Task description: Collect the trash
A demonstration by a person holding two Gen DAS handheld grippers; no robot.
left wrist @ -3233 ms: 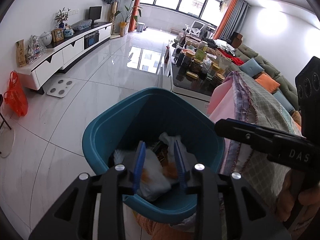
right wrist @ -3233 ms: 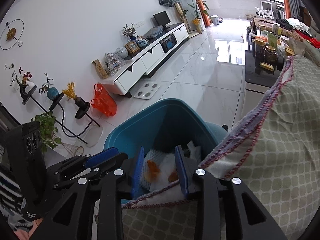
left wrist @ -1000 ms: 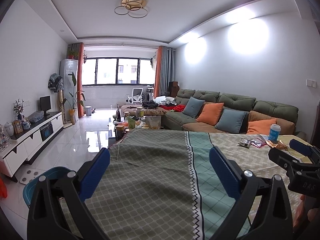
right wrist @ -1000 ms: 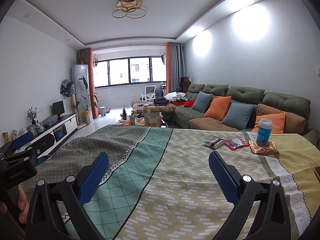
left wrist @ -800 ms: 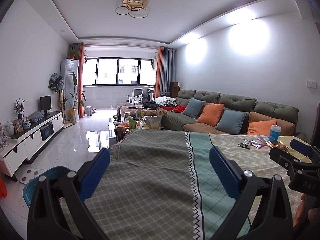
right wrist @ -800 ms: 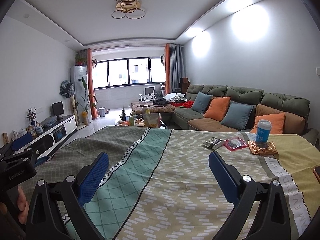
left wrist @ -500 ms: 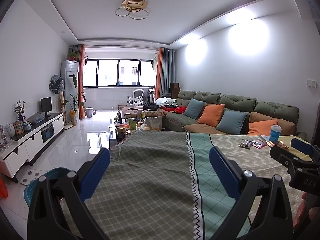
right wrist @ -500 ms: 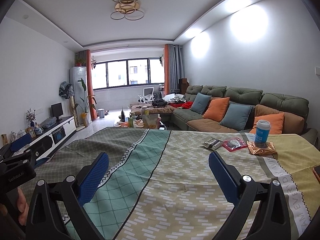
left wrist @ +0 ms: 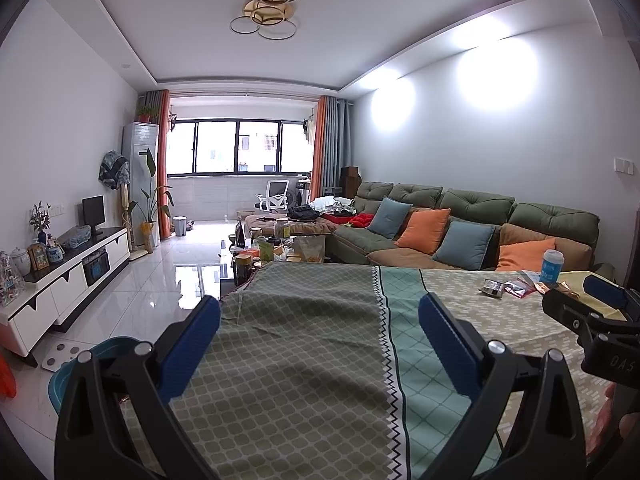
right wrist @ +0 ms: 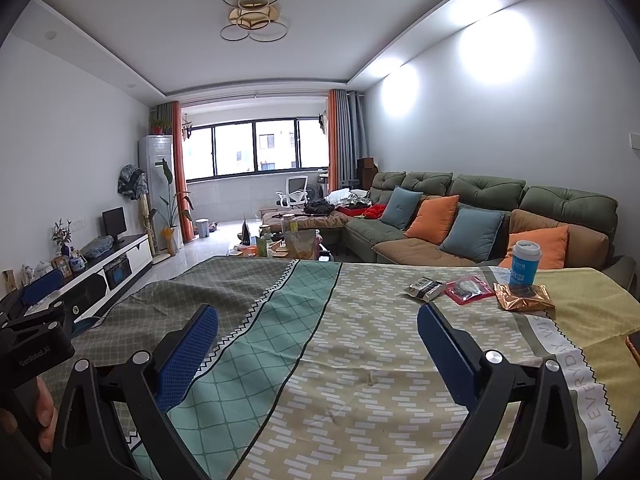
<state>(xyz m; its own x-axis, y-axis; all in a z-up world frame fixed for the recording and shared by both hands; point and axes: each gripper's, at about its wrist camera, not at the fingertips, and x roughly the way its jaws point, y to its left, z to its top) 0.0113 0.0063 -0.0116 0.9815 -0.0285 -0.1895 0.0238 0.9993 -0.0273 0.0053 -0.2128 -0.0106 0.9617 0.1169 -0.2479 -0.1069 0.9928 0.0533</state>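
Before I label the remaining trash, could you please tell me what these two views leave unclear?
- Teal plastic bin, left wrist view: the left gripper frame and the table's patterned cloth hide most of it; its contents are unseen.
- Orange object, right wrist view: cut off by the right edge, unidentifiable.
- Silver-black wrapper, red packet, gold foil packet: print too small to read.

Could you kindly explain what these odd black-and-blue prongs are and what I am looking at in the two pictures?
No robot here: a person carries a hand-held gripper in each hand, each with a camera looking along its two blue fingers. One picture is from the left hand-held gripper, the other from the right hand-held gripper. Both are open and hold nothing. Ahead is a table under a patterned tablecloth, with a blue cup, a gold wrapper, a red packet and a grey packet. A blue bin stands on the floor.
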